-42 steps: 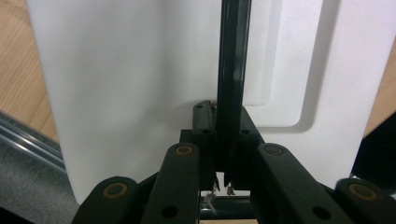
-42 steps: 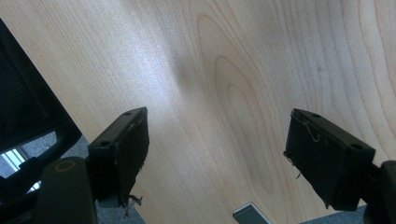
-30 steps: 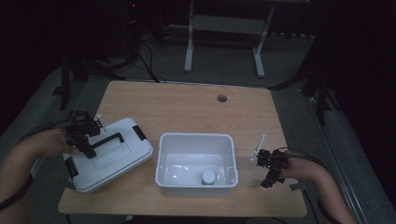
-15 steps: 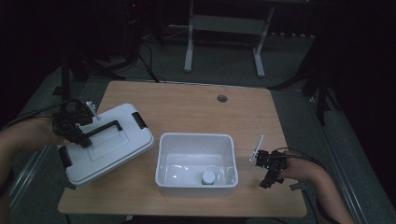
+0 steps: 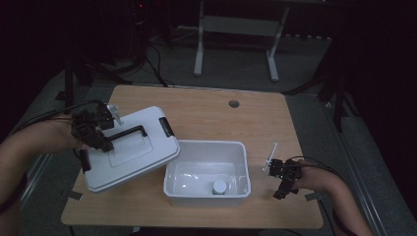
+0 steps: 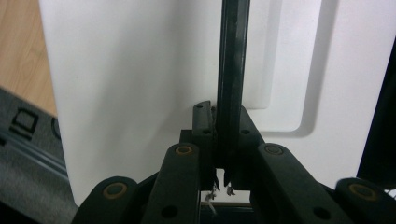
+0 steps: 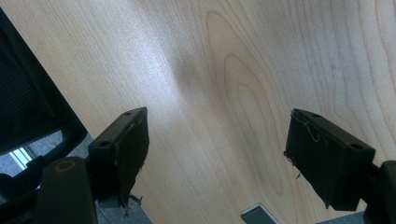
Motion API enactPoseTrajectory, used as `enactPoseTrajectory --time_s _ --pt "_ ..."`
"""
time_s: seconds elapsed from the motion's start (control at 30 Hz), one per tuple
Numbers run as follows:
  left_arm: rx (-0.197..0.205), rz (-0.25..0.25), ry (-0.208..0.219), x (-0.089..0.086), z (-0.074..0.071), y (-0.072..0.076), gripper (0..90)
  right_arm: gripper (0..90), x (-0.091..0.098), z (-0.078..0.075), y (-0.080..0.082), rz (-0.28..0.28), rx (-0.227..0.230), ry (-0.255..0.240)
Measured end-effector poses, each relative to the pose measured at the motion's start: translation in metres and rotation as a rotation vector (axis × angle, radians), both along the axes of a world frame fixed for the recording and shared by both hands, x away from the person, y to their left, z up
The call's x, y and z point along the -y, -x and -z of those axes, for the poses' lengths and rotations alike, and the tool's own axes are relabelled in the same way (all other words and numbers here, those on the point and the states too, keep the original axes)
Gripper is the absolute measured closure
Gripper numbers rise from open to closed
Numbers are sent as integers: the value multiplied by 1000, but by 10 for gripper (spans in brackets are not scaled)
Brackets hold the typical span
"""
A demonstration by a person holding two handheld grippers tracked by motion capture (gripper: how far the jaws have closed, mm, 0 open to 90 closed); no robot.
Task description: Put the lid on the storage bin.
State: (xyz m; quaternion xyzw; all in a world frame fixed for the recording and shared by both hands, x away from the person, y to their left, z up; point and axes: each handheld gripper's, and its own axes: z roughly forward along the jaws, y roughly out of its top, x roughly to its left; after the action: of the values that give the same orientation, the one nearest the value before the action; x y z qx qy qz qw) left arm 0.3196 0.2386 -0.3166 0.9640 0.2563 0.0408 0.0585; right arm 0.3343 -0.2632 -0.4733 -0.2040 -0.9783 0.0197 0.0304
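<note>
In the high view a white box lid [image 5: 140, 160] hangs tilted above the table's left side, its right corner close over the white bin's rim [image 5: 206, 143]. My left gripper [image 5: 104, 141] is shut on the lid's black handle [image 5: 129, 132]. In the left gripper view the jaws pinch the handle bar [image 6: 232, 56] at my left gripper [image 6: 223, 119], with the lid [image 6: 140, 70] behind. A small white round thing [image 5: 219, 186] lies in the bin. Right of the bin, my right gripper [image 5: 280, 191] rests low over the table, open with nothing between its pads [image 7: 126, 140].
The wooden table [image 5: 206, 113] has a round cable hole [image 5: 233, 103] at the back. Tape pieces mark its front corners [image 5: 74, 195]. In the right gripper view the table's edge and a dark chair part [image 7: 32, 107] lie to the left. Desk legs [image 5: 198, 49] stand on the floor behind.
My left gripper has raised the lid off the table by its handle, and the lid now hangs tilted. The right gripper has stayed where it was.
</note>
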Motion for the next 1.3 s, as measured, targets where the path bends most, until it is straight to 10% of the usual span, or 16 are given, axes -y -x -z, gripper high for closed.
enactPoseTrajectory --time_s 1.3 --pt "31 318 -2 120 1 8 835 210 -5 6 1 -4 -11 4"
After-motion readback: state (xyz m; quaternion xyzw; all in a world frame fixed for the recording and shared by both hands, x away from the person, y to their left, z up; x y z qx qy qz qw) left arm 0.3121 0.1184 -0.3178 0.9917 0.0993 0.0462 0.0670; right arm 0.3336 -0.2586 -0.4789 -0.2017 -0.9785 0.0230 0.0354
